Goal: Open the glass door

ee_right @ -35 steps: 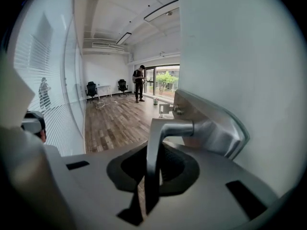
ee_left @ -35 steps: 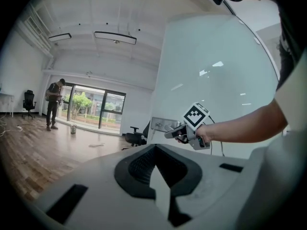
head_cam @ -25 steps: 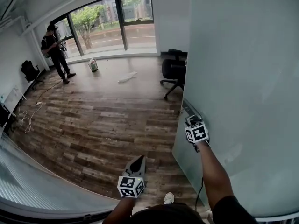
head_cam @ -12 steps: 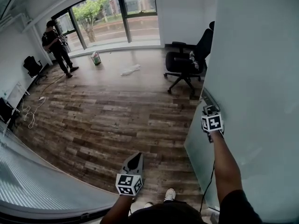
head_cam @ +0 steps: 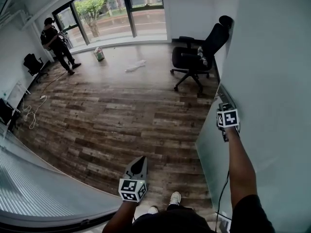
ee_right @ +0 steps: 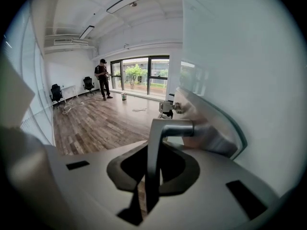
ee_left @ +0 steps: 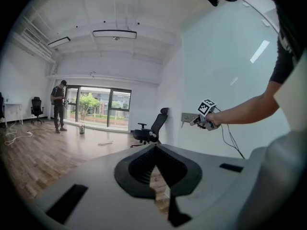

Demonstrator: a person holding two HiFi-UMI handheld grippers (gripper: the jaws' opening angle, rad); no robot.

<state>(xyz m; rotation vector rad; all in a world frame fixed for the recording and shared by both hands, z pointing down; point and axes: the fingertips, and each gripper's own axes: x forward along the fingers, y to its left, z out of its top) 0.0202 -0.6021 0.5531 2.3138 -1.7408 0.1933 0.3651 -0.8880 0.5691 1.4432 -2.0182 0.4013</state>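
While the right gripper point(ee_right: 154, 150) clamps the handle point(ee_right: 175, 128), a chair point(head_cam: 197, 57) stands beyond

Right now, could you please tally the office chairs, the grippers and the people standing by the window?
Office chairs: 3
Grippers, left gripper and right gripper: 2
People by the window: 1
Total: 6

Daylight pours in from the big window point(head_cam: 116, 8) at my eleven o'clock, lighting the wooden floor point(head_cam: 112, 120) evenly, with soft shadows. The frosted glass door point(head_cam: 272, 72) at my three o'clock glows pale. Both gripper views bulge fisheye-style, corners black, nearest parts blurred.
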